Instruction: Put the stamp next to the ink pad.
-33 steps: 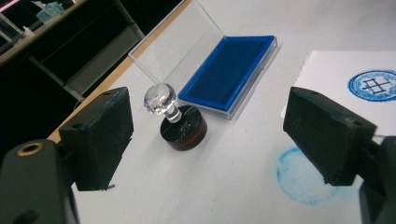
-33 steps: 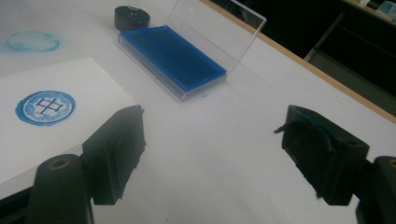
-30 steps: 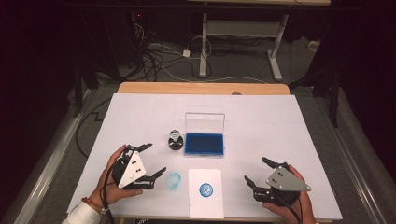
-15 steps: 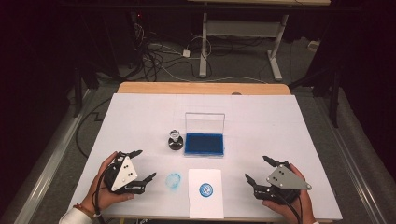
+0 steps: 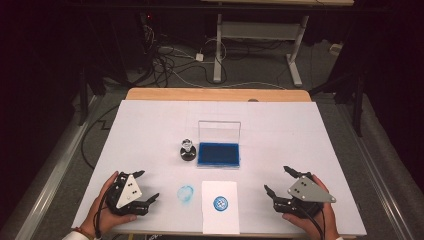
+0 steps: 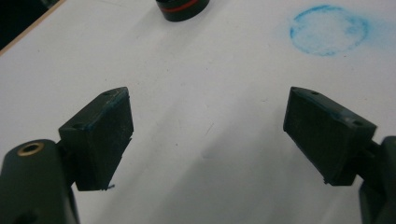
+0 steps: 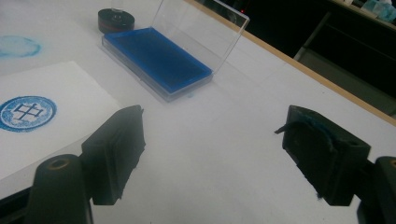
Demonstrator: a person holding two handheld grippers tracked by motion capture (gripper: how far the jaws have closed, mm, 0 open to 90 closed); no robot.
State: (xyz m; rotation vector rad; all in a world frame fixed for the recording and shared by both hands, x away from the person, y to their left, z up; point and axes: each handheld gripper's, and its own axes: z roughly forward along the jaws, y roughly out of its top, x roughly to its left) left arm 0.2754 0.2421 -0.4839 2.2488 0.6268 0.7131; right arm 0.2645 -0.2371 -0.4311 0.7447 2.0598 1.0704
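resting low at the near edge of the white table (image 5: 150, 130), the left gripper (image 5: 141, 187) sits in a hand that comes in from the bottom left, its grey three-cornered plate facing up and its black jaws pointing toward the table's middle. the jaws stand wide apart with bare tabletop between them. the right gripper (image 5: 278, 181) lies in the other hand at the near right, angled inward toward the centre, jaws likewise spread with nothing between them.

between the two grippers lies a white rectangular paper card (image 5: 220, 207) bearing a round blue stamped mark (image 5: 220, 202). just left of the card, a faint blue ring smudge (image 5: 185, 193) marks the tabletop itself. farther back stands a small round black stamp with a clear knob (image 5: 187, 150), upright and well apart from both grippers. just beside it on the right sits a shallow clear plastic case (image 5: 218, 155), its transparent lid (image 5: 219, 132) tilted up and open at the rear; a deep blue ink pad fills the tray.
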